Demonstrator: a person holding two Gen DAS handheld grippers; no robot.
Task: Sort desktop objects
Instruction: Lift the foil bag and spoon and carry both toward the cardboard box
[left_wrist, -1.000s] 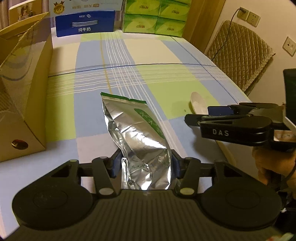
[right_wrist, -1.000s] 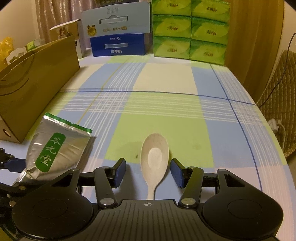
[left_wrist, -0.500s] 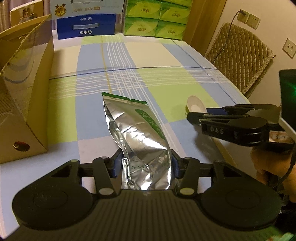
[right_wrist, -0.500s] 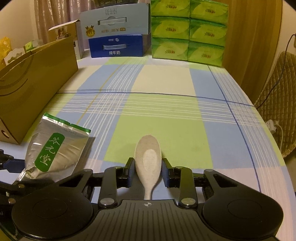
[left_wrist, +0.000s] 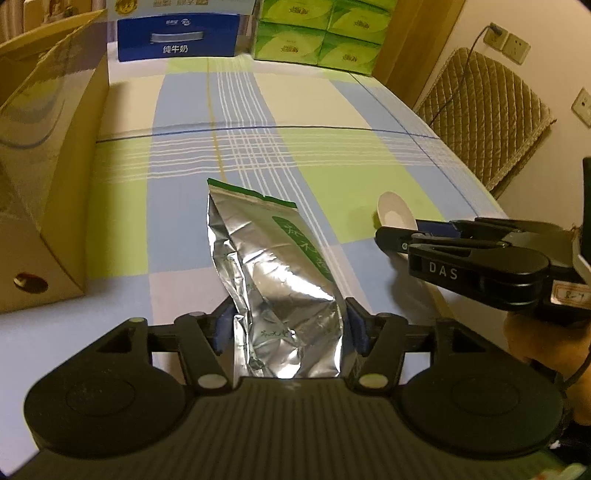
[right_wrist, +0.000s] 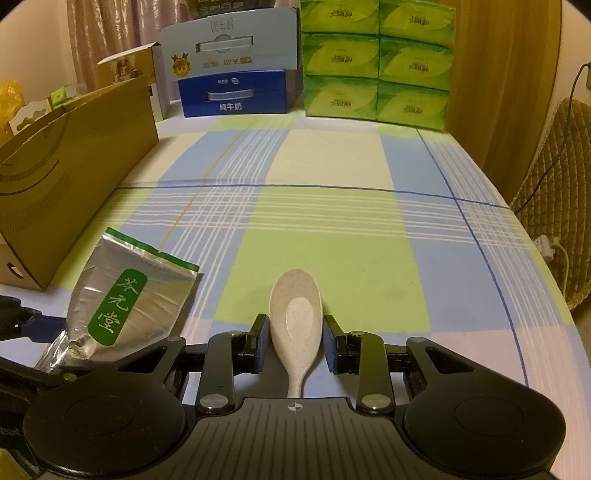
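my left gripper (left_wrist: 291, 325) was clamped on the lower end of the silver tea pouch (left_wrist: 273, 280), whose green-edged top stuck out ahead of the fingers and seemed raised off the tablecloth (left_wrist: 184, 206). my right gripper (right_wrist: 294, 343) had its pads pressed against both sides of the speckled spoon (right_wrist: 295, 325), bowl ahead of the fingertips, handle running back between them toward the body; from the left view the spoon looked just off the cloth, though i could not be sure it was clear. the brown cardboard box (left_wrist: 48, 166), which i judged the likely place for sorted things, stood to the left of the left gripper and well ahead of it, open at the top. what worried me was the pouch: the foil was crumpled and slick, held only at one end, so a quick swing toward the box could let it slide out or fold and catch on the box rim. the spoon was pinched at the curved bowl where the sides taper, so it could pivot or squirt forward if the squeeze eased. the two grippers were near each other, and crossing paths could knock the spoon loose.
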